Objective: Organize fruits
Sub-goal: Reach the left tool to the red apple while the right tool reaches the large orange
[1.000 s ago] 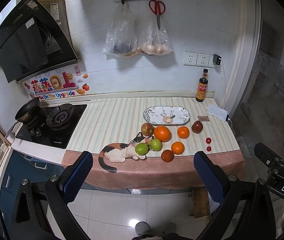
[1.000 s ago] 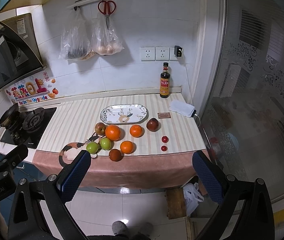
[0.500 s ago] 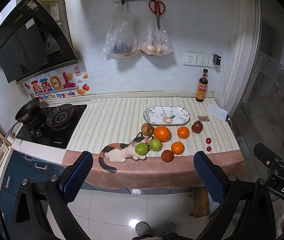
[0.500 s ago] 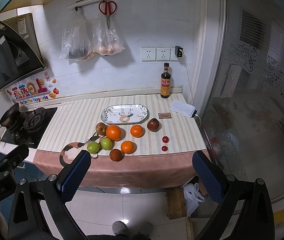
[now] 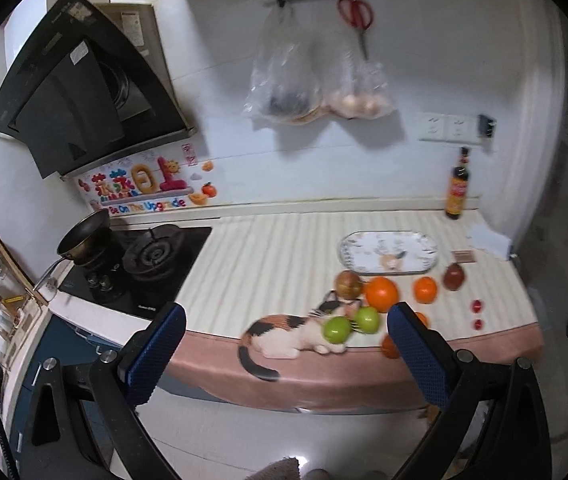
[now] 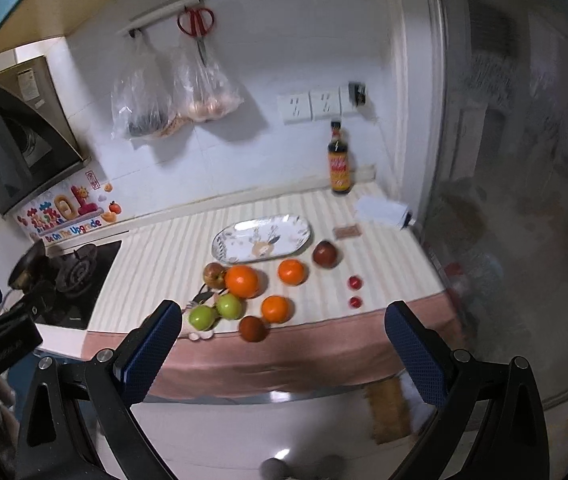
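Left gripper [image 5: 286,354] and right gripper [image 6: 284,354] both gaping wide, gripping nothing, hanging short of the counter [image 6: 172,256]; fruits [image 6: 241,281] lying loose just before the plate [image 6: 226,242].

Left gripper [image 5: 284,356] and right gripper [image 6: 284,354]: jaws spread wide, empty.

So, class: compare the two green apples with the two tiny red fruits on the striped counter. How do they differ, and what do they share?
The green apples are green; the tiny red fruits are red. The apples are much bigger. The apples sit side by side against the toy cat on the left; the red fruits lie slightly apart on the right, one behind the other. Both pairs are round, near the front edge, off the plate.
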